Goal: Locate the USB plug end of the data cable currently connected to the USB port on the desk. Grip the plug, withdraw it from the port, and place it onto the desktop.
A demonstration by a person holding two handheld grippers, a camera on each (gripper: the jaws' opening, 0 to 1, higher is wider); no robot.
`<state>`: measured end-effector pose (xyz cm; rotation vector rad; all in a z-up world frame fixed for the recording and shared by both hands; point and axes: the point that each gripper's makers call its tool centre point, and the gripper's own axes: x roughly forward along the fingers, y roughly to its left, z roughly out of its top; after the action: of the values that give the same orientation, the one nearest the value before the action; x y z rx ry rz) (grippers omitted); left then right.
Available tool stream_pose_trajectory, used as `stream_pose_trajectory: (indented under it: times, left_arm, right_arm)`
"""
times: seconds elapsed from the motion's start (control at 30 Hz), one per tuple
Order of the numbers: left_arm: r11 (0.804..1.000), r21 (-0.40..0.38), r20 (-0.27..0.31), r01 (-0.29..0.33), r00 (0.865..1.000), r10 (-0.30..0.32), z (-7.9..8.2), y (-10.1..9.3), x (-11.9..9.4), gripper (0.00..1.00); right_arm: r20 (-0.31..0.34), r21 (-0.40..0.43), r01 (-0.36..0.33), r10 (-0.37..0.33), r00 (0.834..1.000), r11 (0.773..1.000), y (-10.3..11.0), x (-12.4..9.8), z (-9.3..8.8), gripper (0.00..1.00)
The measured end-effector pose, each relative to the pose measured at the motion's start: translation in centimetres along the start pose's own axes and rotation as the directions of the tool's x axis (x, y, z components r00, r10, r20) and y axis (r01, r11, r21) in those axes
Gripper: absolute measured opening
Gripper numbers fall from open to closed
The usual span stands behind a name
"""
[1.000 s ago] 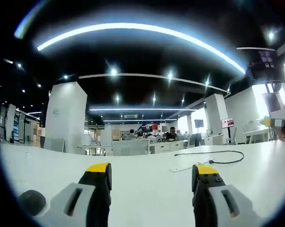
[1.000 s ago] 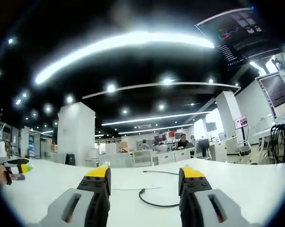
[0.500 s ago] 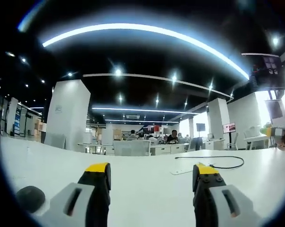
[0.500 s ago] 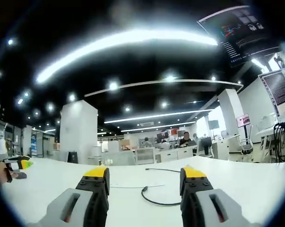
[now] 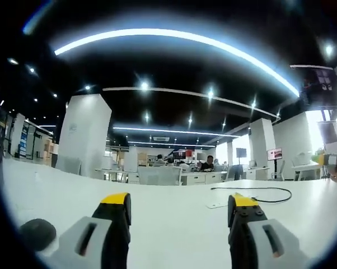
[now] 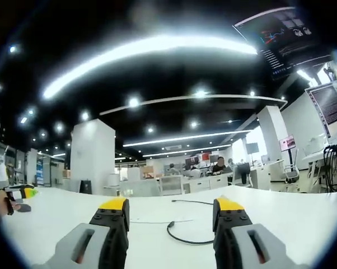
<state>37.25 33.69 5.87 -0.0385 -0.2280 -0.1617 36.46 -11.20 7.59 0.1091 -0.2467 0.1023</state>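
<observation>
Hovering low over the white desk (image 6: 303, 218), the right gripper (image 6: 171, 210) has its jaws apart, nothing between them; the black cable (image 6: 182, 238) curls on the desk just beyond, between the tips, its end near the far middle. The left gripper (image 5: 178, 204) is likewise spread and empty, with the cable (image 5: 269, 196) lying far right. Bare desk runs wide on both sides. Screens (image 6: 325, 106) at far right carry writing too small to read
</observation>
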Motion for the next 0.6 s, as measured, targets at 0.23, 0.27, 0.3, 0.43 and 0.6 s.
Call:
stream_pose_trajectory:
  times: [0.23,0.27,0.3,0.43,0.6]
  left_arm:
    - [1.000,0.005,0.013,-0.002,1.000,0.002,0.36,0.01,-0.12,0.70]
    - [1.000,0.004,0.012,-0.001,1.000,0.001,0.35,-0.04,-0.12,0.70]
    - [1.000,0.004,0.011,0.001,1.000,-0.001,0.33,-0.09,-0.12,0.70]
    - [1.000,0.004,0.013,0.004,1.000,-0.004,0.41,-0.20,-0.17,0.70]
    - [1.000,-0.002,0.031,0.003,1.000,-0.003,0.89,0.01,-0.31,0.71]
  right_arm:
    - [-0.002,0.003,-0.007,0.007,1.000,1.000,0.20,0.03,-0.10,0.61]
    - [-0.002,0.002,-0.008,0.008,1.000,1.000,0.27,0.02,-0.10,0.61]
    - [0.001,0.001,-0.007,0.007,1.000,1.000,0.28,0.02,-0.07,0.61]
    - [0.002,0.001,0.002,-0.002,1.000,1.000,0.05,0.04,-0.07,0.61]
    - [0.002,0.002,0.011,-0.011,1.000,1.000,-0.11,0.02,-0.08,0.61]
